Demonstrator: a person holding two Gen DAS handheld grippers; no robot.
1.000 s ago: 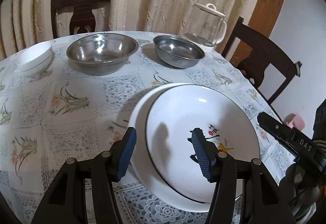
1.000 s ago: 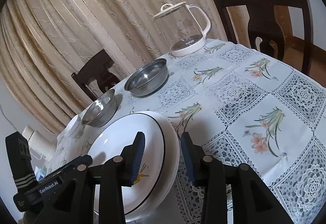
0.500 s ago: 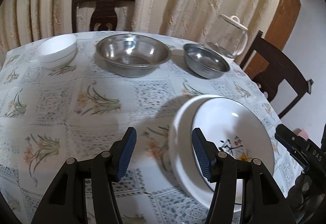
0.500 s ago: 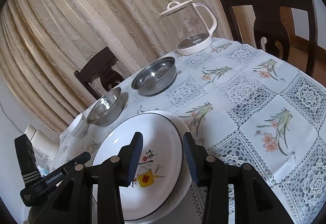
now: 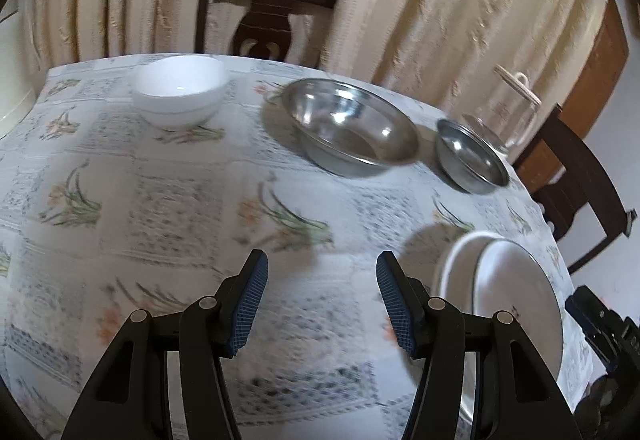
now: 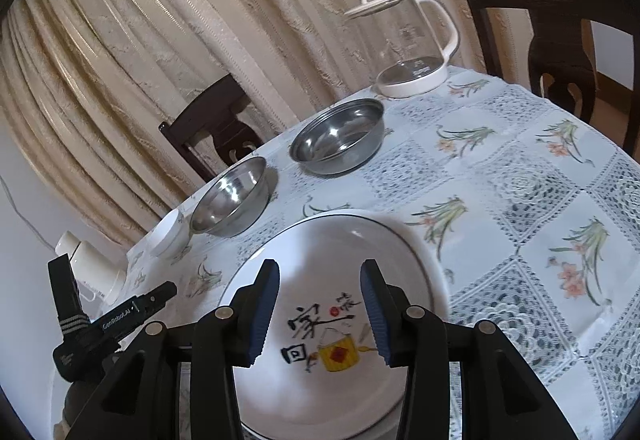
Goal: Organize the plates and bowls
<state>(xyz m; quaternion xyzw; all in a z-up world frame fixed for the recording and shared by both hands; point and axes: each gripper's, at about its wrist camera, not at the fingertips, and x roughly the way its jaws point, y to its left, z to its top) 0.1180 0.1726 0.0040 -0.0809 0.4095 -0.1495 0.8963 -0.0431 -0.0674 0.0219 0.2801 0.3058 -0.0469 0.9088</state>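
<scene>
Two white round ceramic plates (image 6: 332, 280) stacked at the near table edge, black-rimmed one with painted characters on top, likely so flat ware sits together; right gripper (image 6: 320, 314) above them, jaws apart, empty; left gripper (image 5: 320, 304) likewise spread over bare cloth, aimed toward the white ceramic bowl (image 5: 180, 96), large steel bowl (image 5: 352, 126) and small steel bowl (image 5: 470, 162), well apart, probably awaiting nesting.

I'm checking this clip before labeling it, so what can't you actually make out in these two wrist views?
- Stacked plates: count unclear; the right gripper covers the near rim in the right wrist view, and the left wrist view cuts them off.
- Tablecloth: pattern smeared by motion blur, left wrist view.
- White bowl: small and partly behind the steel bowl, right wrist view.
- Kettle: markings too small to read.
</scene>
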